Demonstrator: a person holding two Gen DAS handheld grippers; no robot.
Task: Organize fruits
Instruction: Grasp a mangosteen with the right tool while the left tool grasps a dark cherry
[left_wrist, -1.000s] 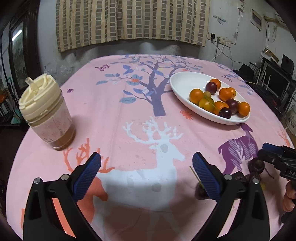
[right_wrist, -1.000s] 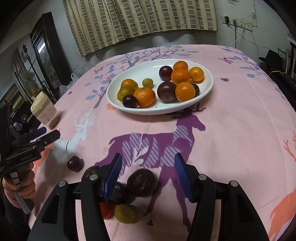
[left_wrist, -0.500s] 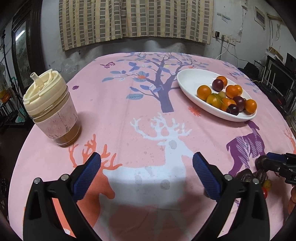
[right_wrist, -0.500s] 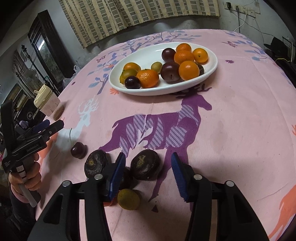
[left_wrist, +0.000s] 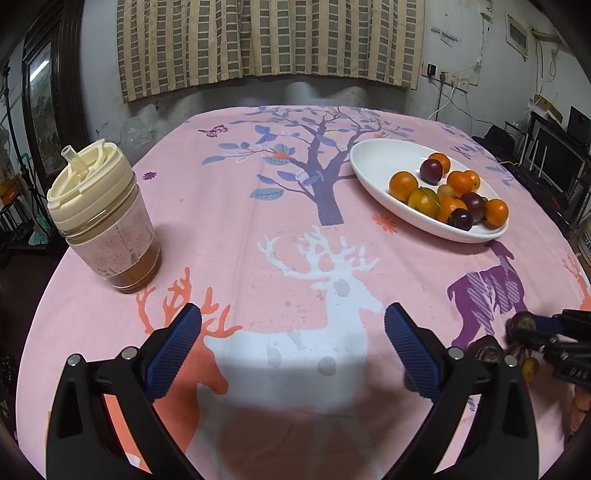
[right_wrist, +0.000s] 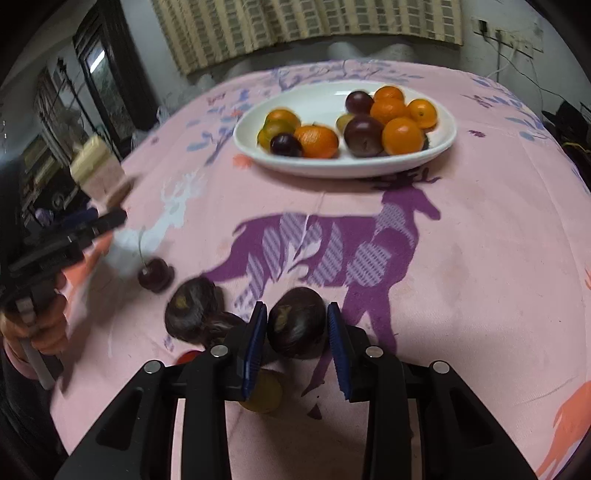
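A white oval plate (right_wrist: 441, 147) holds oranges, plums and a green fruit; it also shows in the left wrist view (left_wrist: 373, 166). My right gripper (right_wrist: 295, 328) is open, its pads on either side of a dark passion fruit (right_wrist: 295, 321) on the cloth, the left pad touching or nearly so. Beside it lie another dark passion fruit (right_wrist: 190, 304), a cherry (right_wrist: 153, 277), a yellow-green fruit (right_wrist: 264, 397) and a red fruit (right_wrist: 186, 357). My left gripper (left_wrist: 291, 347) is open and empty above the white deer print. In the left wrist view, the right gripper (left_wrist: 554, 334) is at the far right.
A lidded cup with brown drink (left_wrist: 101, 218) stands at the table's left. The round table has a pink printed cloth (left_wrist: 295, 240). Curtains, a wall and cluttered furniture surround the table.
My right gripper has moved forward and down and narrowed around the dark passion fruit. My left gripper has drawn back and risen a little, still open.
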